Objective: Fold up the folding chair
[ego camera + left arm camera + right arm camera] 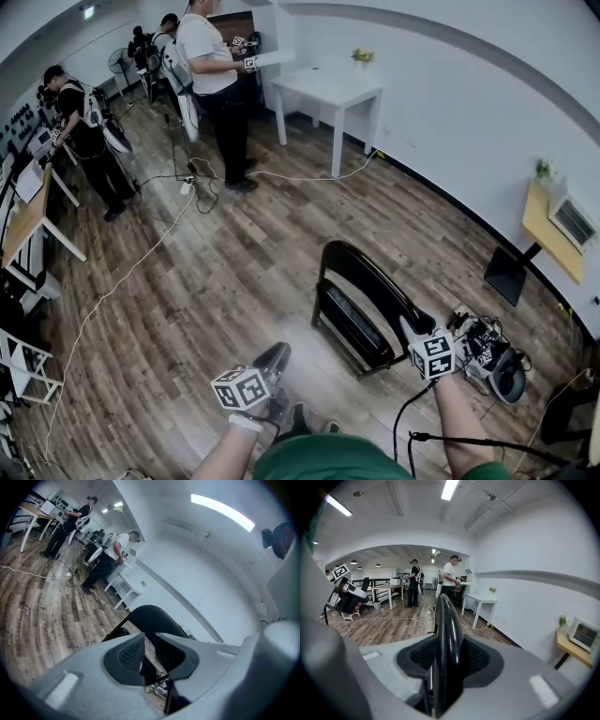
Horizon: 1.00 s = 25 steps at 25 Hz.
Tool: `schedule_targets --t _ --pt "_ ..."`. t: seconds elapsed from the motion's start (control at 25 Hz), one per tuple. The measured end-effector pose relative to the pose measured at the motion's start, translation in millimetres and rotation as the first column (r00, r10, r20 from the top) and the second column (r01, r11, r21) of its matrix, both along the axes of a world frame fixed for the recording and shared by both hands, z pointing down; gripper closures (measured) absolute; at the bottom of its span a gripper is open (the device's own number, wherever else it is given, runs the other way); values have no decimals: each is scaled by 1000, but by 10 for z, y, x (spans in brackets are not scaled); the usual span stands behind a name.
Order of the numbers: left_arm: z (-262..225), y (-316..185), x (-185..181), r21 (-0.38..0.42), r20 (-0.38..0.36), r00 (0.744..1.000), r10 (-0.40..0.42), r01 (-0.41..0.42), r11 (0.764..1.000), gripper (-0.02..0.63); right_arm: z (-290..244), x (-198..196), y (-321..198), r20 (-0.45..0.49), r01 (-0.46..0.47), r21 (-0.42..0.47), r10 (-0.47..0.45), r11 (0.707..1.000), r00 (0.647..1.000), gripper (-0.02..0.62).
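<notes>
A black folding chair (361, 300) stands unfolded on the wood floor, just ahead of me. My right gripper (412, 330) is shut on the rim of its curved backrest. In the right gripper view the black backrest edge (446, 620) runs straight up between the two pads of that gripper (447, 653). My left gripper (274, 356) hangs low to the chair's left, apart from it. Its jaws (149, 651) stand almost together with nothing between them, and the chair's backrest (152, 618) shows beyond them.
A white table (328, 89) stands by the far wall. Two people (216, 75) (84, 131) work at the back left near desks (28, 216). White cables (141, 253) cross the floor. A wired device (492, 361) lies right of the chair, and a yellow shelf (553, 230) hangs on the right wall.
</notes>
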State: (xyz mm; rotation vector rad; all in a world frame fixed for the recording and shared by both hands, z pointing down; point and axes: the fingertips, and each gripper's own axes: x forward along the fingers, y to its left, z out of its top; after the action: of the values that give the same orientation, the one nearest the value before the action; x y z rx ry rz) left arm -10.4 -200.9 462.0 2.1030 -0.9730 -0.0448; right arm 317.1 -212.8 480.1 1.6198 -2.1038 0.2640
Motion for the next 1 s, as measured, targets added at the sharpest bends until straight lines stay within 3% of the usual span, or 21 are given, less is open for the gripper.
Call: schedule_targets --t 1.0 --pt "150 -10 84 -52 -12 1000 -10 9 999 538 8 51 21 -18 10 10 -9 1000 1000 436"
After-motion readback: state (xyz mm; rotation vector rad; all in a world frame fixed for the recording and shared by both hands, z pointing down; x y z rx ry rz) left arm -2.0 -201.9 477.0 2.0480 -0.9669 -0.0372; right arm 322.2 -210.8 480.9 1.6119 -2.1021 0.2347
